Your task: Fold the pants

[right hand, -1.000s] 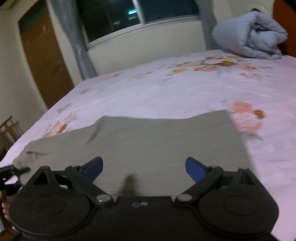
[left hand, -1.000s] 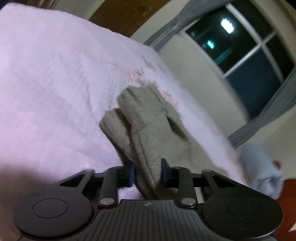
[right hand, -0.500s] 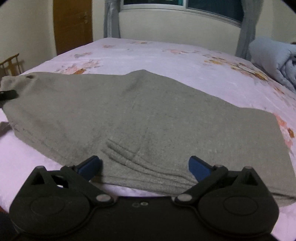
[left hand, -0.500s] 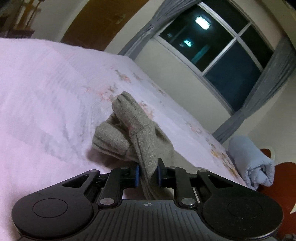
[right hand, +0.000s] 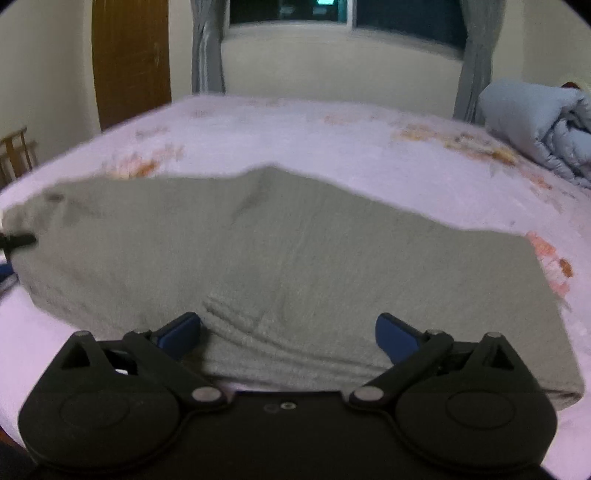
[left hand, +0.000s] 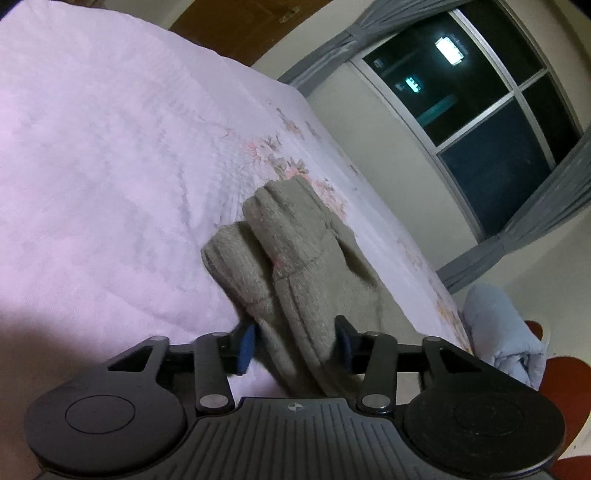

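Observation:
Grey-green pants (right hand: 295,266) lie folded flat across the pink floral bed (right hand: 332,147). In the left wrist view their waistband end (left hand: 295,251) stands bunched between the fingers. My left gripper (left hand: 293,345) is open, its blue pads apart on either side of that cloth. My right gripper (right hand: 288,332) is open wide, just above the pants' near folded edge, holding nothing. The left gripper's tip shows at the pants' left end in the right wrist view (right hand: 18,240).
A rolled pale-blue duvet (right hand: 535,129) lies at the bed's far right, also in the left wrist view (left hand: 502,332). A brown door (right hand: 129,62) and a chair (right hand: 16,151) stand left. A dark window with grey curtains (right hand: 332,14) is behind the bed.
My left gripper was shut on the waistband half a second ago and has now opened. My right gripper stayed open and shifted slightly over the pants' near edge.

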A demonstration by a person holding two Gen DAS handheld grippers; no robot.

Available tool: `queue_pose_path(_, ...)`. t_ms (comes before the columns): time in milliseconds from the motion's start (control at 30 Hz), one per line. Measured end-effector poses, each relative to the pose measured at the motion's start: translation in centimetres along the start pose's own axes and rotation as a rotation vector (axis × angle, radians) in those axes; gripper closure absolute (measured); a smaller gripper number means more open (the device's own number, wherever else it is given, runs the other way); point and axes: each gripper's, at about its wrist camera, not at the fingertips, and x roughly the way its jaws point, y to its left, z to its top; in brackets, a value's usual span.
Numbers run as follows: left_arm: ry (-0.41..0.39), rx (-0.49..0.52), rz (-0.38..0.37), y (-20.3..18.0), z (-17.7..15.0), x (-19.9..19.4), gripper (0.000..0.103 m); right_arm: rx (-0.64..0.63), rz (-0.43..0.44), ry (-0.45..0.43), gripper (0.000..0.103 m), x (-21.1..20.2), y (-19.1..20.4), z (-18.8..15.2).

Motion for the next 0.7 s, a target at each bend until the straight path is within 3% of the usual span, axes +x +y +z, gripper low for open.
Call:
queue_pose_path(133, 0.012, 0.018, 0.032, -0.4, 0.6, 1.2, 0.054, 0.011, -0.003, -0.007, 0.006, 0.4, 0.1, -0.3)
queue_pose_path(167, 0.007, 0.018, 0.037, -0.4, 0.6, 1.1, 0.06, 0.009, -0.003, -0.006, 0.006, 0.4, 0.1, -0.2)
queue_pose_path(200, 0.003, 0.018, 0.036, -0.4, 0.6, 0.9, 0.073, 0.01, -0.002, -0.005, 0.006, 0.4, 0.2, -0.2)
queue_pose_path(300, -0.038, 0.096, 0.042, -2.4, 0.2, -0.2, 0.08, 0.018, 0.0, -0.011, 0.006, -0.2, 0.0, 0.0)
queue_pose_path(433, -0.11, 0.193, -0.062, -6.6, 0.9, -3.2, 0.082, -0.043, -0.024, 0.022, 0.006, 0.9, 0.6, -0.3)
queue_pose_path(600, -0.134, 0.36, -0.166, -13.8, 1.4, -5.5, 0.082, -0.038, -0.014, 0.029, 0.006, 1.1, 0.5, 0.1)
queue_pose_path(633, -0.138, 0.396, -0.173, -15.3, 1.2, -5.7, 0.082, -0.001, 0.024, 0.014, 0.008, 0.2, -0.3, 0.4)
queue_pose_path(700, -0.129, 0.46, -0.199, -18.0, 0.5, -6.0, 0.082, 0.101, 0.052, -0.097, 0.006, -3.0, -3.0, 0.3)
